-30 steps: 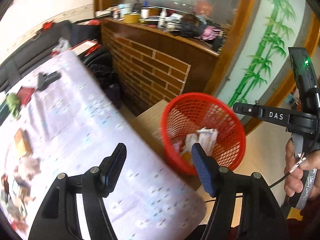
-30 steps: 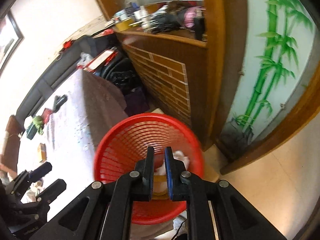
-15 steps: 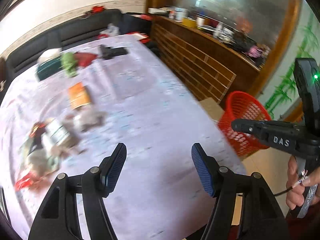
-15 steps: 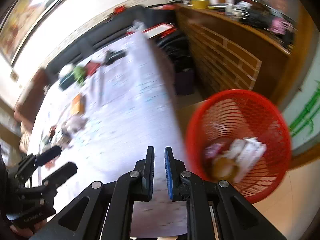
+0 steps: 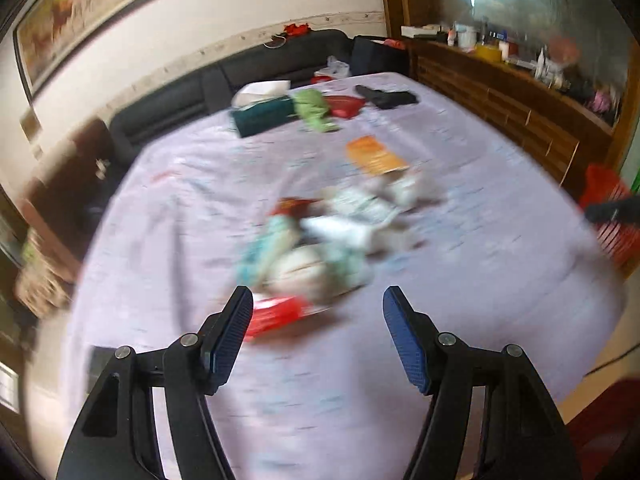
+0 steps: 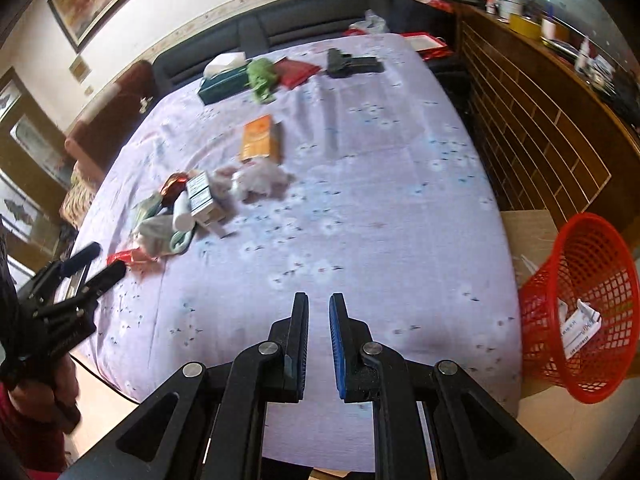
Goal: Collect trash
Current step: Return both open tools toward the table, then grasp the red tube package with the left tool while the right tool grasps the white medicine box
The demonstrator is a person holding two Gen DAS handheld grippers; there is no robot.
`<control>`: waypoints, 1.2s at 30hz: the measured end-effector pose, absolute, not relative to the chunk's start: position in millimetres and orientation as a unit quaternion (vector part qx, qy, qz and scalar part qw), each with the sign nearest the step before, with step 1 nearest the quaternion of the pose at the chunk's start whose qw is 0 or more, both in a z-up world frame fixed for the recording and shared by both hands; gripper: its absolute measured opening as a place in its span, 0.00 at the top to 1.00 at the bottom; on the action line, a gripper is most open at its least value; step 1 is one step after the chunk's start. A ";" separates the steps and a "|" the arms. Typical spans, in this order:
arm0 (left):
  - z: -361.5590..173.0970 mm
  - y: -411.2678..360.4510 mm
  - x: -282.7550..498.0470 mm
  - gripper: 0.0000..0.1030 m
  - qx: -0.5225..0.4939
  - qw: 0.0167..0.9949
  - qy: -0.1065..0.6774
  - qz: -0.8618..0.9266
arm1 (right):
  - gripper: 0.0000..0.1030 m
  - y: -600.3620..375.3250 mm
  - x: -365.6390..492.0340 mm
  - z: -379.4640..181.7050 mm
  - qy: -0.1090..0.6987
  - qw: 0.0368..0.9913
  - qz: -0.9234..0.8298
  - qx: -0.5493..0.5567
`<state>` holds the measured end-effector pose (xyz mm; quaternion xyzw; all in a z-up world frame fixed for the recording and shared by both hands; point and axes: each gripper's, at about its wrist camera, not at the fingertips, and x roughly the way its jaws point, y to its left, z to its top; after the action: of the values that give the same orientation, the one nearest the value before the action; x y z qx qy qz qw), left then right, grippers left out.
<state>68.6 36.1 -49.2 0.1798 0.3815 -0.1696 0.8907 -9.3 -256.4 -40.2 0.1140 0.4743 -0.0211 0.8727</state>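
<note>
A pile of trash (image 5: 320, 236) lies on the lilac tablecloth (image 5: 460, 272): wrappers, a white tube, a small printed box and crumpled tissue, blurred in the left wrist view. The pile also shows in the right wrist view (image 6: 188, 212). My left gripper (image 5: 318, 312) is open and empty, just short of the pile; it shows at the left edge of the right wrist view (image 6: 96, 260). My right gripper (image 6: 319, 320) is nearly closed with a narrow gap, empty, over the table's near edge. The red mesh basket (image 6: 580, 320) with paper trash inside stands right of the table.
An orange box (image 6: 260, 136), a green tissue box (image 6: 224, 80), a green toy (image 6: 262, 74), a red pouch (image 6: 298, 70) and a black object (image 6: 352, 65) lie at the far end. A dark sofa (image 6: 320, 12) runs behind; a wooden counter (image 6: 560, 100) stands at right.
Both grippers have swung left from the red basket to face the table. The left gripper now points at the trash pile. The right gripper's jaws stay nearly together.
</note>
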 end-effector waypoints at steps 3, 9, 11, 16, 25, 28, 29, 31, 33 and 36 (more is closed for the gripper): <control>-58.7 59.5 78.2 0.36 0.214 0.879 0.388 -0.178 | 0.87 -248.7 -4.6 -43.0 0.479 0.870 -0.023 0.114; -84.9 68.0 100.7 0.36 0.284 0.850 0.396 -0.201 | 0.87 -239.0 0.8 -46.8 0.483 0.867 -0.033 0.119; -95.0 66.4 108.0 0.36 0.297 0.844 0.396 -0.207 | 0.87 -237.6 1.2 -47.6 0.484 0.866 -0.038 0.122; -114.8 56.4 119.6 0.40 0.314 0.825 0.402 -0.241 | 0.87 -238.0 1.5 -52.8 0.487 0.861 -0.052 0.136; -123.5 53.4 118.8 0.82 0.245 0.836 0.424 -0.246 | 0.87 -219.4 21.9 -56.0 0.499 0.855 -0.019 0.142; -116.8 59.2 111.2 0.84 0.195 0.845 0.432 -0.246 | 0.87 -204.1 41.6 -56.0 0.505 0.853 0.003 0.130; -114.0 62.1 109.0 0.84 0.178 0.846 0.436 -0.249 | 0.87 -198.4 49.5 -55.5 0.506 0.853 0.013 0.126; -109.0 67.3 104.8 0.86 0.151 0.847 0.442 -0.253 | 0.87 -188.1 67.0 -56.8 0.510 0.851 0.033 0.124; -102.5 72.0 99.2 0.87 0.135 0.851 0.441 -0.252 | 0.83 -176.6 90.5 -60.1 0.514 0.848 0.045 0.120; -93.5 79.3 94.1 0.87 0.110 0.855 0.441 -0.250 | 0.80 -159.2 120.5 -65.9 0.519 0.844 0.071 0.112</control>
<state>94.1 79.3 -93.5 0.1099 0.4407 -0.2501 0.8551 120.5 -159.2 -65.9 0.1116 0.5195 0.0708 0.8442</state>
